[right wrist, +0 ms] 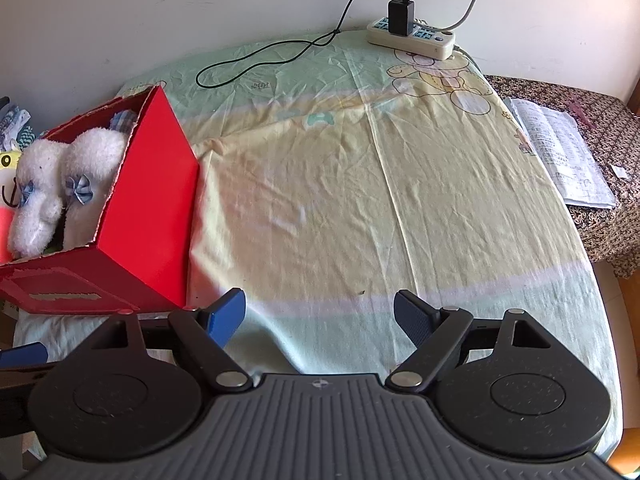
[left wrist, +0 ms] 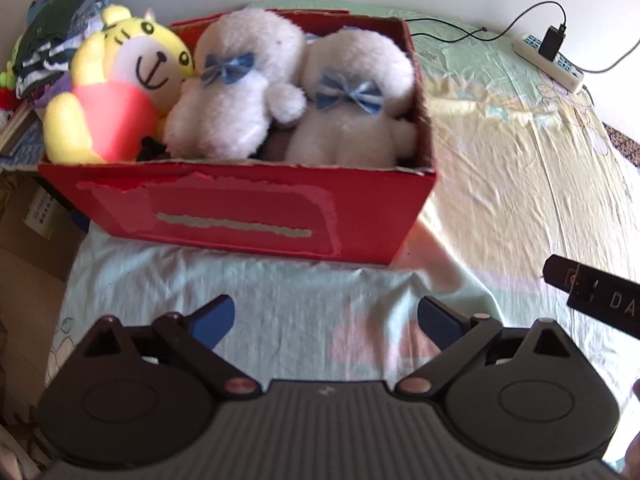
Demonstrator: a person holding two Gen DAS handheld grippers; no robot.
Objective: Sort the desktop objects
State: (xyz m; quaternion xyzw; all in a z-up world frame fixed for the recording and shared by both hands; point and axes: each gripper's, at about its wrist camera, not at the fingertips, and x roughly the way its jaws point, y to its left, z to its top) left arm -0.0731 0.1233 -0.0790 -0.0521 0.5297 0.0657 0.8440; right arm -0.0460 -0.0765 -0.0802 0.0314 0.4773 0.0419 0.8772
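Note:
A red cardboard box [left wrist: 248, 212] stands on the table's left part and holds a yellow tiger plush [left wrist: 120, 92] in a red shirt and two white plush toys [left wrist: 244, 88] with blue bows. The box also shows in the right wrist view [right wrist: 152, 200] at the left, with the white plush toys [right wrist: 60, 172] inside. My left gripper [left wrist: 326, 320] is open and empty, just in front of the box. My right gripper [right wrist: 320, 312] is open and empty over the sheet, to the right of the box.
A pastel cartoon sheet [right wrist: 360, 180] covers the table. A power strip [right wrist: 412, 36] with a black charger and cable lies at the far edge by the wall. Papers [right wrist: 560, 152] lie on a patterned surface at the right. Folded clothes [left wrist: 52, 36] are stacked behind the box.

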